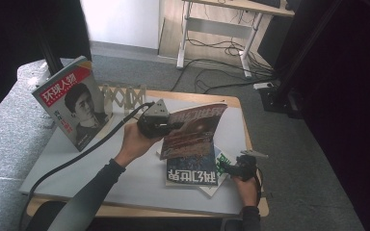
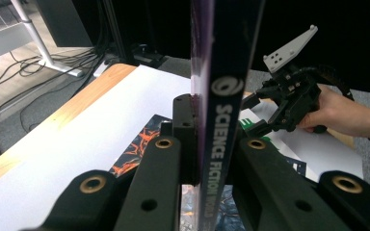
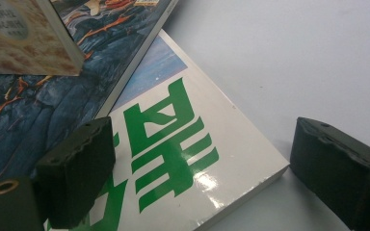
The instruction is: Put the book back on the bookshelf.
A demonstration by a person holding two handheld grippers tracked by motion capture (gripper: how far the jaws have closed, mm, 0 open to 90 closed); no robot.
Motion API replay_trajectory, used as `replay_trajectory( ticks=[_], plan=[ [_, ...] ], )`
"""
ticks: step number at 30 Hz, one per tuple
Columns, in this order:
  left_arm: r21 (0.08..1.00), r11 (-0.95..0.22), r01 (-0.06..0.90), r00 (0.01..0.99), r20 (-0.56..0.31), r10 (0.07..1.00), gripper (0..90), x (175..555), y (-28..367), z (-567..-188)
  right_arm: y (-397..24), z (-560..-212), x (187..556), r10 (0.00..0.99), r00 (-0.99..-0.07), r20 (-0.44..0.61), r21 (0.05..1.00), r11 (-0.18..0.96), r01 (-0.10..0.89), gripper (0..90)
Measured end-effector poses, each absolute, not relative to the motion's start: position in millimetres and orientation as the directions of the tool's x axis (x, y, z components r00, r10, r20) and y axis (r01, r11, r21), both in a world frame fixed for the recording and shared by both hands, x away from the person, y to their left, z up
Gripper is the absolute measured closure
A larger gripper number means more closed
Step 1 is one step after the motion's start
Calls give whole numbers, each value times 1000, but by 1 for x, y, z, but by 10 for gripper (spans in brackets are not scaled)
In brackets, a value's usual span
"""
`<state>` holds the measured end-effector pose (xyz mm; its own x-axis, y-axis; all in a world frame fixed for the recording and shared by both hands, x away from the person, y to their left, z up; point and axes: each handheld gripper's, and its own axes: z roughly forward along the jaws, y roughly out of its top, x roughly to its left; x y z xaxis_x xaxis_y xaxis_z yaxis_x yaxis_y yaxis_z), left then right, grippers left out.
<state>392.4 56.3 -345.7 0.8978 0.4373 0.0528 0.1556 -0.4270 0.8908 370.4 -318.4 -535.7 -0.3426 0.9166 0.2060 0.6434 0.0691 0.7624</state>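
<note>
The left gripper (image 1: pixel 169 129) is raised above the middle of the table (image 1: pixel 139 180) and its jaws are clamped on the spine edge of a science-fiction magazine (image 1: pixel 192 130), which is lifted clear of the surface with its cover tilted toward the camera. In the left gripper view the magazine stands edge-on between the two black jaws, both pressing against it, with the spine lettering running down between them. Below it, a second science-fiction magazine (image 1: pixel 191 168) lies flat on the white table cover. A white magazine with green characters (image 3: pixel 173 144) lies partly under that one, its corner projecting toward the right table edge. The right gripper (image 1: pixel 226 168) sits low at this corner; in the right gripper view its jaws are spread wide, one pad over the white cover, the other beyond the corner on the bare cover, gripping nothing. A portrait magazine (image 1: pixel 74 103) stands upright at the rear left, just beside a wooden rack (image 1: pixel 123 97)
</note>
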Motion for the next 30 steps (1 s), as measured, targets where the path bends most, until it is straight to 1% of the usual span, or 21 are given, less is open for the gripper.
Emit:
replay_trajectory(
  ticks=[17,30],
  plan=[
    [892,-418,173,868,63,493,840,382,83,-325,-318,-536,371,915,-343,212,764,64,642,83],
    [891,-408,201,825,70,560,841,373,121,-309,-319,-536,371,915,-343,212,763,64,643,82]
  ],
)
